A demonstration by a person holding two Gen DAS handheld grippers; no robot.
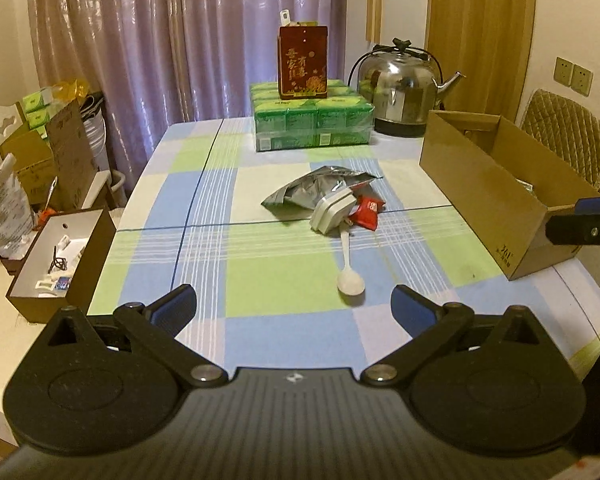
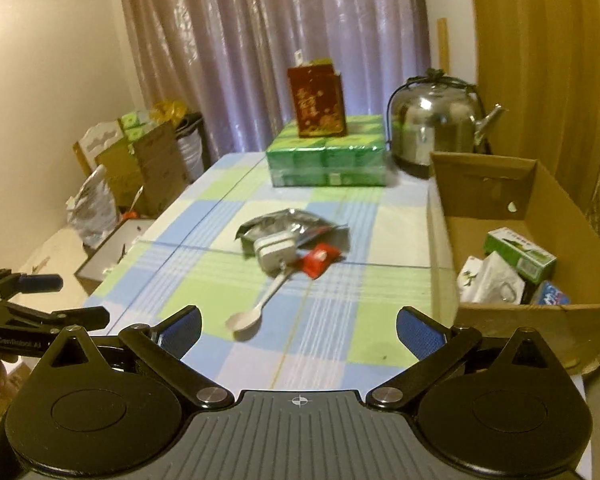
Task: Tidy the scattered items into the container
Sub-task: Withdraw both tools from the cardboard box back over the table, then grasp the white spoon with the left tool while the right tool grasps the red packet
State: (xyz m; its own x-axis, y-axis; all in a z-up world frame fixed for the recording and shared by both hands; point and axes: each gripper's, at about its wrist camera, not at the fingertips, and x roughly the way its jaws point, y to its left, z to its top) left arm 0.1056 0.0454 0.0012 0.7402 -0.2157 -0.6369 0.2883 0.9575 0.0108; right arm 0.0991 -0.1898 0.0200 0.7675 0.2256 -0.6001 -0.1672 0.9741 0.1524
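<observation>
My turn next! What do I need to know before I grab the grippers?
Left gripper and right gripper: both open, holding nothing, above the near table edge.
Left on the table: white spoon, white plug adapter, red packet, silver foil bag, all in one pile.
Cardboard box, on the right, already holds a green carton and other small items.
To do: move the four things into the box.
</observation>
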